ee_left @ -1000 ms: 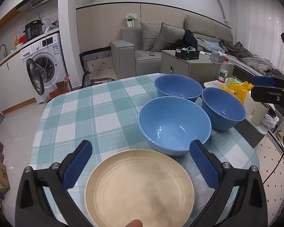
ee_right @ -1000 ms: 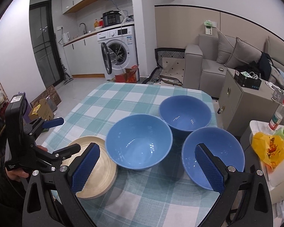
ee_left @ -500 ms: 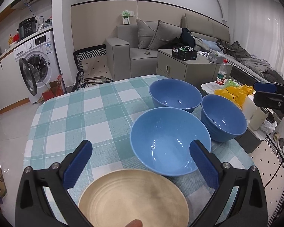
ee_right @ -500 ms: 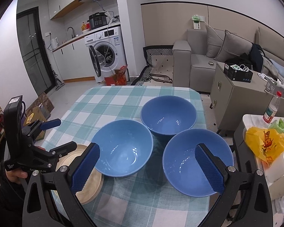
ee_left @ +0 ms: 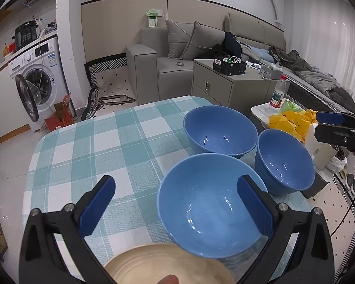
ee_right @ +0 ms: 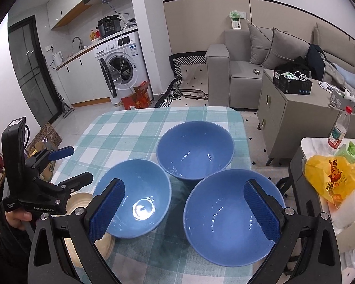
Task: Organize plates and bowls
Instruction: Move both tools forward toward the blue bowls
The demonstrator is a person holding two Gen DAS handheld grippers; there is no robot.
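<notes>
Left gripper (ee_left: 175, 208) spread wide and empty above the checked tablecloth (ee_left: 87, 156), beige plate (ee_left: 168, 265) under it, right gripper (ee_right: 184, 210) likewise gaping and empty over three blue bowls (ee_right: 194, 149), only the right view showing a hand (ee_right: 16, 217) holding the left tool.

A table (ee_right: 130, 130) covered in a teal and white checked cloth holds three blue bowls close together. The far bowl (ee_right: 194, 151) sits towards the back, the left bowl (ee_right: 135, 203) and the near right bowl (ee_right: 232, 217) in front. The right gripper (ee_right: 184, 210) hovers above them, its blue-padded fingers spread wide, empty. At the left edge, a hand (ee_right: 14, 217) holds the left gripper (ee_right: 75, 165), also parted, above a beige plate (ee_right: 82, 201) partly hidden beside the left bowl.
</notes>
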